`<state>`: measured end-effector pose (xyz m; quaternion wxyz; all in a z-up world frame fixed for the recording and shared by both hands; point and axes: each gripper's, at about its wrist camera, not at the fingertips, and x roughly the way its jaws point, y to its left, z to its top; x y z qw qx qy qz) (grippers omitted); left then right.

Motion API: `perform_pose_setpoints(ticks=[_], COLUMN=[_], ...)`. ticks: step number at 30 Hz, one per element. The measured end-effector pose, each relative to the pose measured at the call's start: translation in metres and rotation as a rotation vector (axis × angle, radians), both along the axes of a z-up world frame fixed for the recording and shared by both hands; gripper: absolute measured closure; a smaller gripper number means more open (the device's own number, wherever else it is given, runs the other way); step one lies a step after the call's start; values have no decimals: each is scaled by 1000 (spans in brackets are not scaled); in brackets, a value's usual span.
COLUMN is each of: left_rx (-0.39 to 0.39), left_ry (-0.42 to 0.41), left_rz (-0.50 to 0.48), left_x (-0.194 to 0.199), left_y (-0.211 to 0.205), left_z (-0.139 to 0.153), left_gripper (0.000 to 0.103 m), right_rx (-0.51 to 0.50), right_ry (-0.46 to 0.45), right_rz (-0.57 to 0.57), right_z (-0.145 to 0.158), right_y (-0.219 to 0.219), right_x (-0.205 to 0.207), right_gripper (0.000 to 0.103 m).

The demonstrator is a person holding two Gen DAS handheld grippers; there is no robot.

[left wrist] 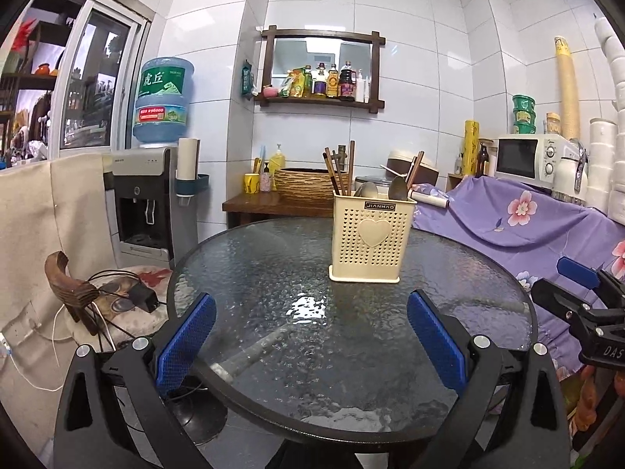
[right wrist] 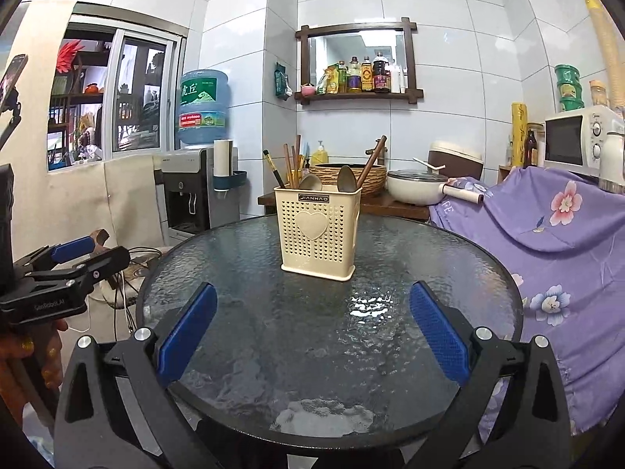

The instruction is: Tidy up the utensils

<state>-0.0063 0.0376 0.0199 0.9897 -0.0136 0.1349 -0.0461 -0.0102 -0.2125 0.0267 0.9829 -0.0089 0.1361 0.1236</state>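
We see a round glass table (left wrist: 273, 273) filling the middle of both views, its textured top catching a bright glare. To its right lies a purple floral cloth (right wrist: 547, 242); behind on the left stands a water dispenser (left wrist: 144, 199). Toward the far side of the table stands our cream utensil holder (left wrist: 371, 238), upright, with spoons (left wrist: 398, 187) and chopsticks (left wrist: 338, 176) standing inside it, handles and bowls poking above the rim. Our left gripper (left wrist: 310, 336) hovers over the near edge with its blue pads spread wide, holding nothing. Our right gripper (right wrist: 312, 332) does the same, wide apart and empty, well short of the holder.
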Motion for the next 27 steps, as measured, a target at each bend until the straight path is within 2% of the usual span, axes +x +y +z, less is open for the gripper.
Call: perform_pose_setpoints(ticks=[12,27], left_rx=[1,7], left_ry=[-4,-5], left_rz=[-15,-14], left_x=[-2,-3], left_y=[-7,-9], left_z=[3,6], left_gripper=[7,7], right_rx=[-23,1], right_ry=[-21,-9], right_rz=[-10,-21], right_z=[4,6], right_y=[2,-5], right_x=[-3,1], right_gripper=[6,6])
